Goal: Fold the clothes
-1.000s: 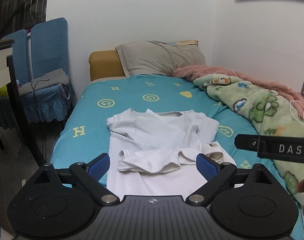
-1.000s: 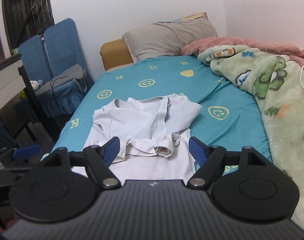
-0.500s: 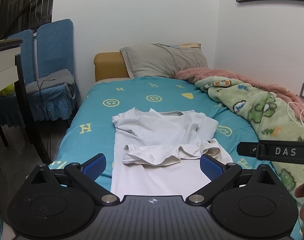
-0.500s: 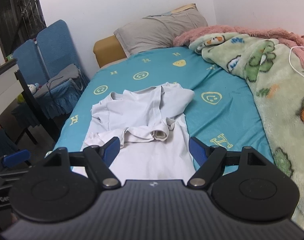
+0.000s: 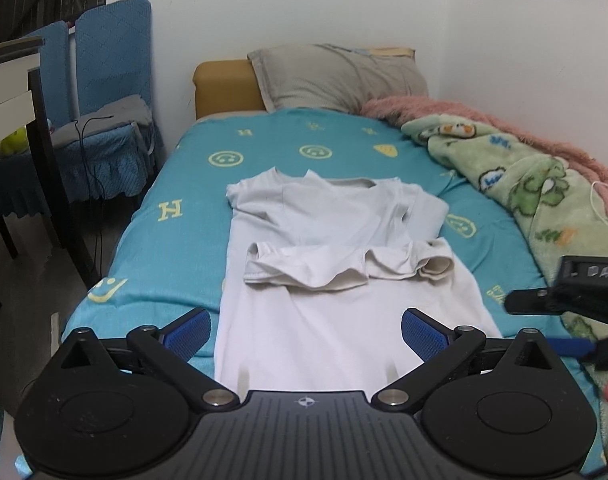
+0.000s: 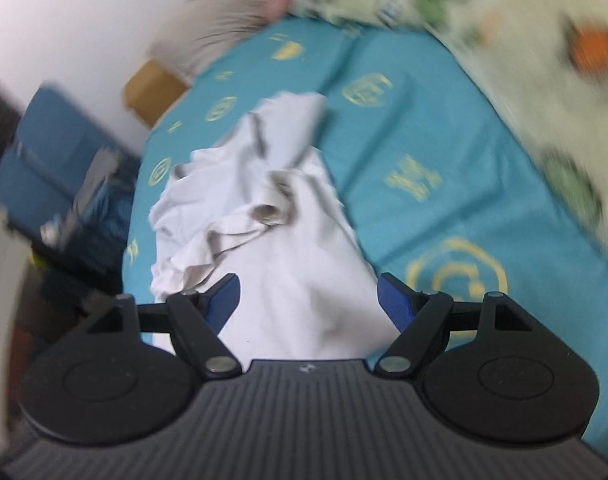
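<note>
A white T-shirt (image 5: pixel 336 264) lies flat on the teal bed sheet (image 5: pixel 152 248), both sleeves folded in across its middle, collar toward the pillow. My left gripper (image 5: pixel 306 332) is open and empty, held over the shirt's near hem. My right gripper (image 6: pixel 308 306) is open and empty above the shirt's (image 6: pixel 288 264) lower right part; its view is tilted and blurred. The right gripper's body also shows in the left wrist view (image 5: pixel 576 292) at the right edge.
A grey pillow (image 5: pixel 336 76) lies at the bed's head. A green cartoon blanket (image 5: pixel 536 192) and a pink throw (image 5: pixel 444 108) run along the bed's right side. Blue-covered chairs (image 5: pixel 108 80) and a dark table edge (image 5: pixel 44 120) stand left of the bed.
Both grippers moved back toward the shirt's hem. The right gripper swung down and tilted sharply, blurring its view. The shirt has not moved.
</note>
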The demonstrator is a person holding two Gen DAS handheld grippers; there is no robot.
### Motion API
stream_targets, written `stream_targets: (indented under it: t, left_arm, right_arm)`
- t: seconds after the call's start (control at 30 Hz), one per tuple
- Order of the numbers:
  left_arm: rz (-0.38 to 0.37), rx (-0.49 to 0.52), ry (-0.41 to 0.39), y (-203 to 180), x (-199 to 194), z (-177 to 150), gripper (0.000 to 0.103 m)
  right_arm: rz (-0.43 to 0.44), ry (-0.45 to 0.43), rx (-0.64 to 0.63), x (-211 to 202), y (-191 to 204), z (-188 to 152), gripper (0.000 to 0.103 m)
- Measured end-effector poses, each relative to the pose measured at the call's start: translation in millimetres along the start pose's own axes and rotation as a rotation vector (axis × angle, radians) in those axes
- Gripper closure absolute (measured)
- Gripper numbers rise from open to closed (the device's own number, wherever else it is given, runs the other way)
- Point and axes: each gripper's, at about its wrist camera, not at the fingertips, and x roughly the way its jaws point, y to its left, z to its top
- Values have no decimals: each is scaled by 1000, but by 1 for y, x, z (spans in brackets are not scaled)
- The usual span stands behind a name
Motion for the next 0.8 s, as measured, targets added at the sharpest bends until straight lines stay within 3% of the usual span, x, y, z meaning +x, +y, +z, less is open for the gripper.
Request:
stream_targets:
  t: [0.2, 0.33, 0.6, 0.8]
  left_arm:
    - [2, -3, 41, -2, 10, -3, 0]
    - [5, 0, 54, -4, 13, -4, 0]
    - [2, -11, 71, -3, 19, -3, 0]
    - [-1, -24, 79, -1, 22, -2, 0]
  right_arm:
    - [-7, 81, 243, 12, -37, -9, 24]
    - [37, 140, 378, 25, -52, -18, 25]
    - [48, 157, 383, 28, -49, -23, 33]
    - [141, 234, 476, 37, -49, -33, 33]
